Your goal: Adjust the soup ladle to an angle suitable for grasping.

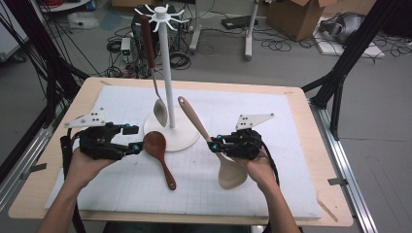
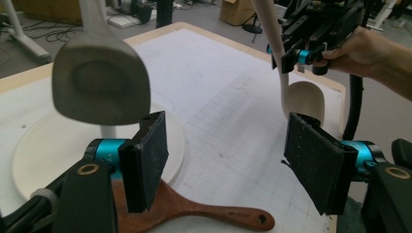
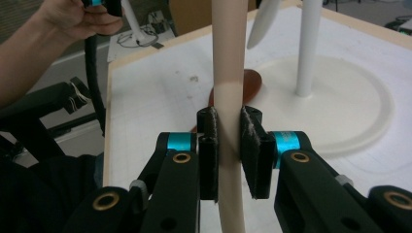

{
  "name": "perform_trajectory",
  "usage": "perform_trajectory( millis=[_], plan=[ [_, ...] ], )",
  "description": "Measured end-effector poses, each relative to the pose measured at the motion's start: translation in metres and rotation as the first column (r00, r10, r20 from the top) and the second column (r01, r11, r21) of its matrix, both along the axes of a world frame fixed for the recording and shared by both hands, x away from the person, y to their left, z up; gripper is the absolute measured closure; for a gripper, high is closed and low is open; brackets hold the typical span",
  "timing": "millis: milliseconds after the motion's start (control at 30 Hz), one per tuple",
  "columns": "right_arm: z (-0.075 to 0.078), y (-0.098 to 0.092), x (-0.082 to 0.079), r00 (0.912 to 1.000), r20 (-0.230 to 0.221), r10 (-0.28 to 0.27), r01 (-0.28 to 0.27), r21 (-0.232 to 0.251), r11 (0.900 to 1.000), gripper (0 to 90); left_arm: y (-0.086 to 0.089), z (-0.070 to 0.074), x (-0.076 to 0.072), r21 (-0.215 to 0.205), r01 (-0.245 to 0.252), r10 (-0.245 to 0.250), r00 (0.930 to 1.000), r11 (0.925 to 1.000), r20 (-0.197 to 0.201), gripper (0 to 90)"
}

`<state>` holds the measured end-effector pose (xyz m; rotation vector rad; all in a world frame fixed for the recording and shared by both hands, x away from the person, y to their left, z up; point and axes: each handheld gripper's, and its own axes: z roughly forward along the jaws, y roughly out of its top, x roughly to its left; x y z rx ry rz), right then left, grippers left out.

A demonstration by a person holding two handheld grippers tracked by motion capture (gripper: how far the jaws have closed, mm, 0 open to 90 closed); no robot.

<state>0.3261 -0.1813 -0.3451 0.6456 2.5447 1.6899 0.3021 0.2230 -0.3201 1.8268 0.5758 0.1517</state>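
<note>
Mid-lift: right hand-held gripper point(image 3: 228, 145) pinching the pale spoon point(image 1: 228, 170), left hand-held gripper point(image 2: 233, 160) spread above the brown spoon point(image 1: 158, 145); next, probably hanging it on the rack point(image 1: 165, 68).

A pale beige spoon point(image 1: 214, 145) is clamped by its handle between the right gripper point(image 1: 212, 145)'s jaws — bowl toward the person, handle slanting up toward the white hook stand point(image 1: 165, 73). A dark wooden spoon point(image 1: 159, 155) lies flat on the white mat point(image 1: 272, 145) beside the stand's base. A grey spoon with a brown handle point(image 1: 153, 68) hangs from a hook — bowl down.
</note>
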Motion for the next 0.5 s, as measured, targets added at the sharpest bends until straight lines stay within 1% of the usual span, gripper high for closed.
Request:
perform_trajectory(
  millis=[100,200,400,500],
  plan=[
    [0.002,0.007,0.001,0.9998,0.004,0.019,-0.019,0.015,1.000,79.0,-0.007,0.004,0.002,-0.018,0.028,-0.028,0.9996,0.9995,-0.002,35.0],
    [0.004,0.013,0.002,0.9994,0.010,0.032,-0.032,0.026,0.999,79.0,-0.014,0.008,0.004,-0.023,0.046,-0.046,0.9989,0.9987,-0.001,36.1],
    [0.007,0.027,0.003,0.9981,0.028,0.055,-0.056,0.046,0.997,79.0,-0.027,0.010,0.007,-0.034,0.085,-0.085,0.9963,0.9958,-0.006,38.7],
    [0.007,0.034,0.003,0.9973,0.033,0.065,-0.067,0.060,0.996,79.0,-0.032,0.012,0.009,-0.046,0.097,-0.097,0.9952,0.9942,-0.007,39.4]
  ],
)
